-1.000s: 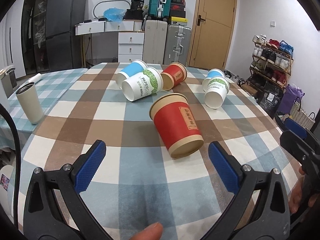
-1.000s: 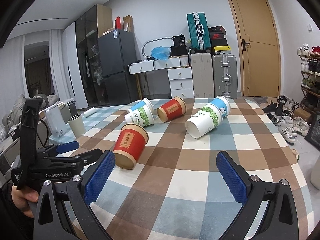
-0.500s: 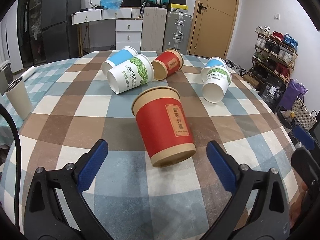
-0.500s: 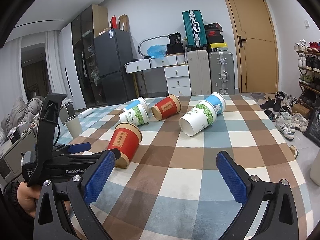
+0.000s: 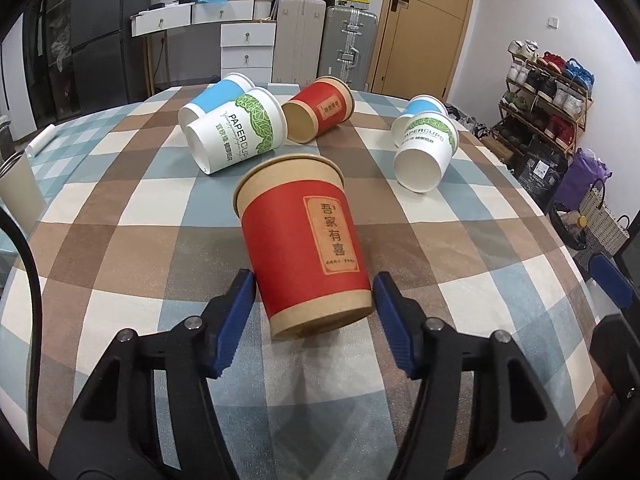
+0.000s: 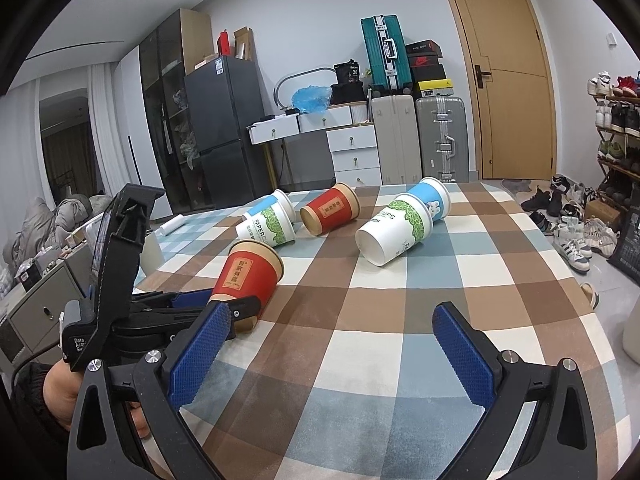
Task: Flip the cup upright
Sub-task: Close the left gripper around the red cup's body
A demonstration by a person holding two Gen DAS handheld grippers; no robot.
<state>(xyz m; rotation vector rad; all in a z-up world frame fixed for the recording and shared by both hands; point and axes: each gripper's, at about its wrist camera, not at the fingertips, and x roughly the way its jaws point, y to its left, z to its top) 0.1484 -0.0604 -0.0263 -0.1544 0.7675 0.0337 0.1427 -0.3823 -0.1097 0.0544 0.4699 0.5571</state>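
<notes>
While the nearest red cup (image 5: 304, 240) lies on its side on the checked table (image 5: 120, 240), its base end sits between the blue pads of the left claw (image 5: 314, 292), so the step in hand looks like the grasp itself. From the left wrist view the cup fills the centre, base toward six o'clock and open mouth pointing up toward twelve; the pads stand just beside its walls at nine and three, apart and, as far as I can tell, not yet pressing the paper. The right claw (image 6: 332, 344) hangs spread wide over bare cloth, holding nothing, with the same cup at about ten o'clock in its view. Five other cups lie tipped farther back, a white and green cup (image 5: 236, 136) at eleven o'clock and a second red cup (image 5: 320, 112) at twelve. Next, I judge, the left claw needs to close gently on the base band, since thin paper will crush under a hard squeeze, then lift and turn the cup until the mouth faces up.
</notes>
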